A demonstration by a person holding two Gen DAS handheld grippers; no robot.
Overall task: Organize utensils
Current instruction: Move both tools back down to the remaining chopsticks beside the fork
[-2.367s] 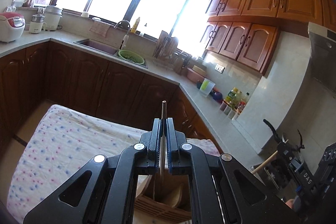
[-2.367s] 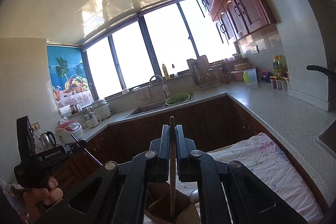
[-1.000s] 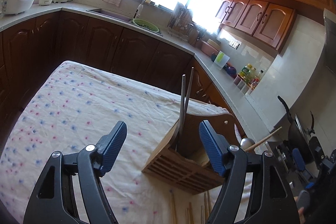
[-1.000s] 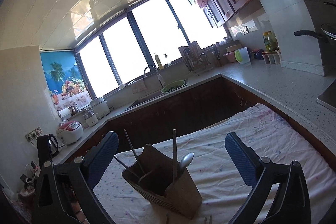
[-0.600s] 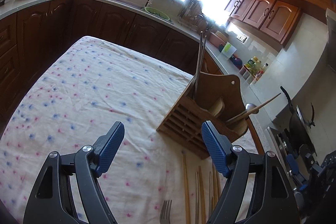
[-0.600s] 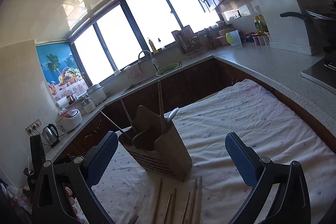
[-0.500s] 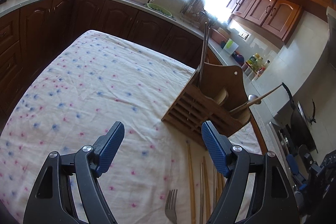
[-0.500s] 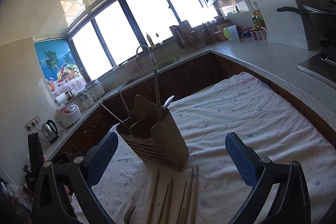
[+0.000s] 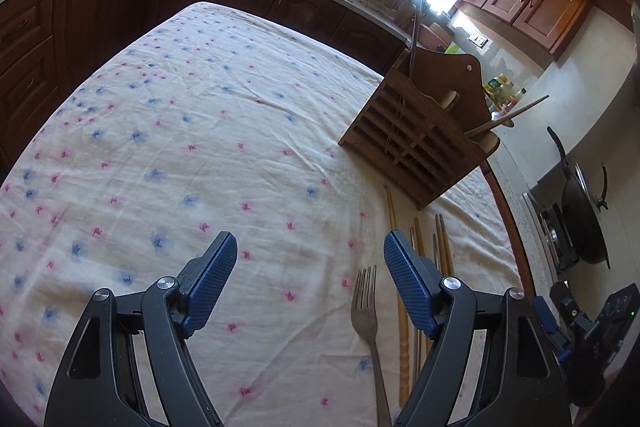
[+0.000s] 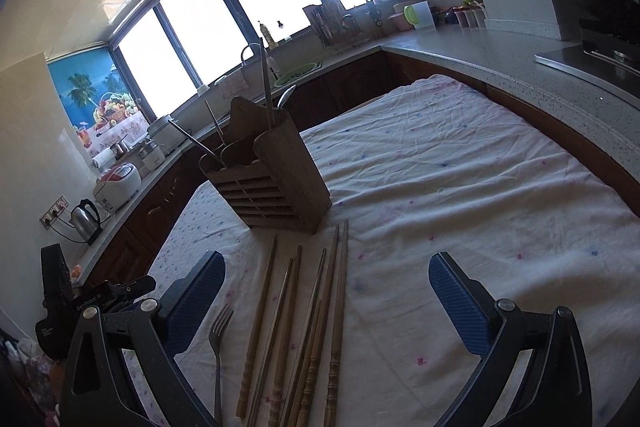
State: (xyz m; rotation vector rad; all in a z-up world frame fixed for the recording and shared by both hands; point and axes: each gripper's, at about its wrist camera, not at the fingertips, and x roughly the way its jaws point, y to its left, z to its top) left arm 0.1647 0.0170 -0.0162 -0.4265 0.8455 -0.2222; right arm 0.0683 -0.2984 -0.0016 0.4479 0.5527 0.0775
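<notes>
Two hand-held grippers over a flowered tablecloth [image 9: 192, 115], left gripper [image 9: 310, 267] and right gripper [image 10: 326, 287] both with jaws spread wide and nothing between the blue pads. Wooden utensil holder [image 10: 276, 179] upright at centre of the right view, chopsticks and possibly a spoon standing in its compartments. Loose chopsticks [image 10: 304, 327] and a fork [image 10: 218, 343] flat on the cloth in the lower middle, just below the holder.

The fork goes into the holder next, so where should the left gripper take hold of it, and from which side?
Probably mid-handle, from above. The fork lies flat on the cloth, tines toward the wooden holder, with a chopstick close alongside, so the open left gripper should straddle the thin handle across its width.
</notes>
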